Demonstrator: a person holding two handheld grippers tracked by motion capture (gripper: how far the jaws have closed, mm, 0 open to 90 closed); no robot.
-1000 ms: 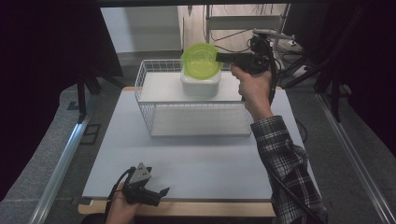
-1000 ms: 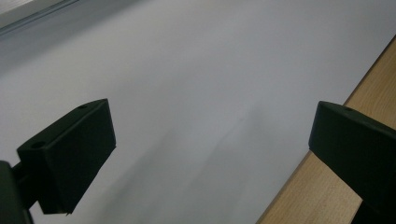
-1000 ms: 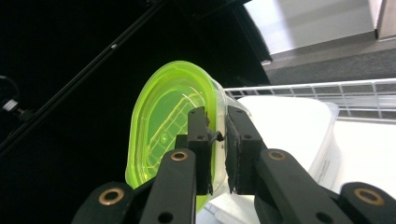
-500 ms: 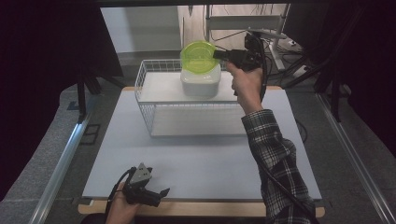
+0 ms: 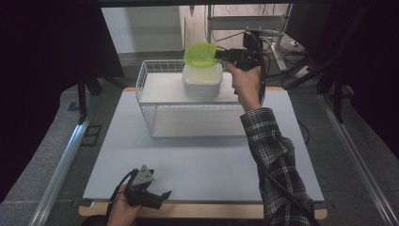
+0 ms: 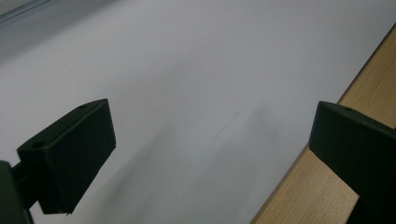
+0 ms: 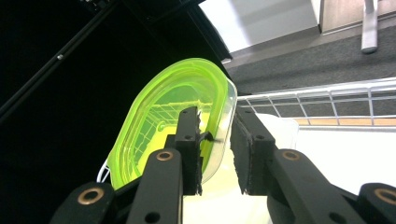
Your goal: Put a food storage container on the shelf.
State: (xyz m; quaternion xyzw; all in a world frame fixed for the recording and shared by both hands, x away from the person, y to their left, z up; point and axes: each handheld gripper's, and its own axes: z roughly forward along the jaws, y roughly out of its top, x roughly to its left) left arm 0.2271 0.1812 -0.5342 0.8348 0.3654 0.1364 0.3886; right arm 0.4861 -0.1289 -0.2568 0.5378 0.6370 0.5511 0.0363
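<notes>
The right gripper (image 5: 221, 55) is held out level over the wire basket (image 5: 155, 101), arm stretched forward; its jaws have just been opening, and the green lid's (image 7: 173, 116) rim stands in the gap between its fingers (image 7: 189, 140), above the white container (image 5: 202, 81). The left gripper (image 5: 162, 195) rests low at the near table edge (image 6: 322, 186), its jaws wide apart with nothing between them.

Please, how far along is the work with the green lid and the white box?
Done: the white container stands in the wire basket, with the green lid above it. In hand: the right gripper has just been opening its jaws, with the lid's rim between them. Left: the lid sits tilted, so it probably needs pressing flat. The left gripper rests open.
</notes>
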